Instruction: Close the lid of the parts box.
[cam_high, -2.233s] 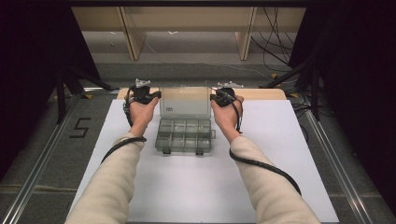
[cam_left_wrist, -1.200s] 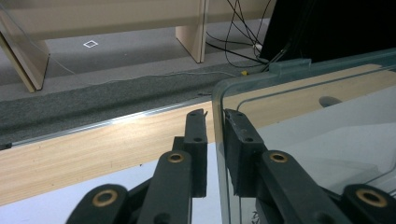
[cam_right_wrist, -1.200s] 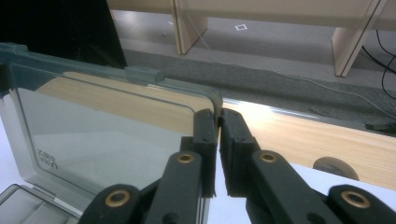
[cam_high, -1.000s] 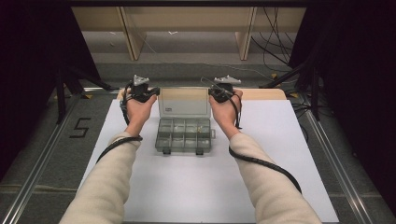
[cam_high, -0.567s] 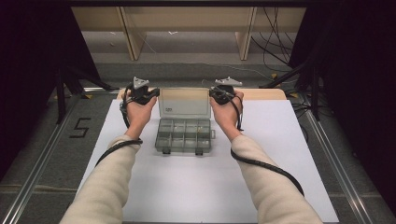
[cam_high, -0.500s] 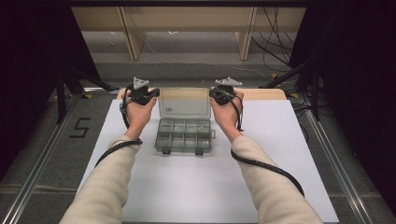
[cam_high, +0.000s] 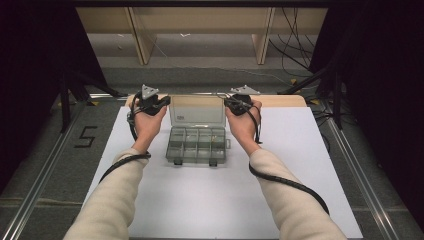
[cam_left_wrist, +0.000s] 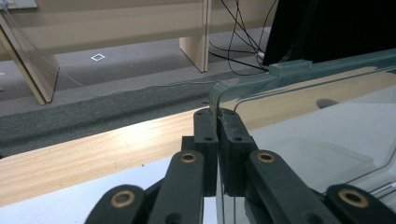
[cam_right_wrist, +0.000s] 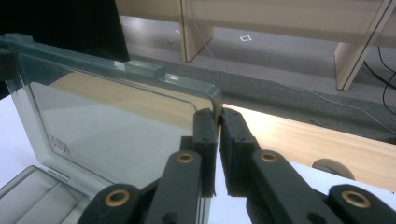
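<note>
White tabletop (cam_high: 300, 190) with a wooden strip along the far edge, dark floor beyond. Clear grey plastic box with small compartments (cam_high: 197, 145) in the middle, see-through lid (cam_high: 196, 111) already up. Left tongs (cam_left_wrist: 218, 122) pinched shut on the lid's left corner, right tongs (cam_right_wrist: 217, 120) on its right corner. Next, likely lid fully back or shut again. Hard to tell what sits inside the compartments.

My table (cam_high: 150, 205), frame centre, carries a white sheet; wooden strip (cam_high: 280, 101) along its far edge. Clear compartment box (cam_high: 196, 145) sits mid-sheet.
</note>
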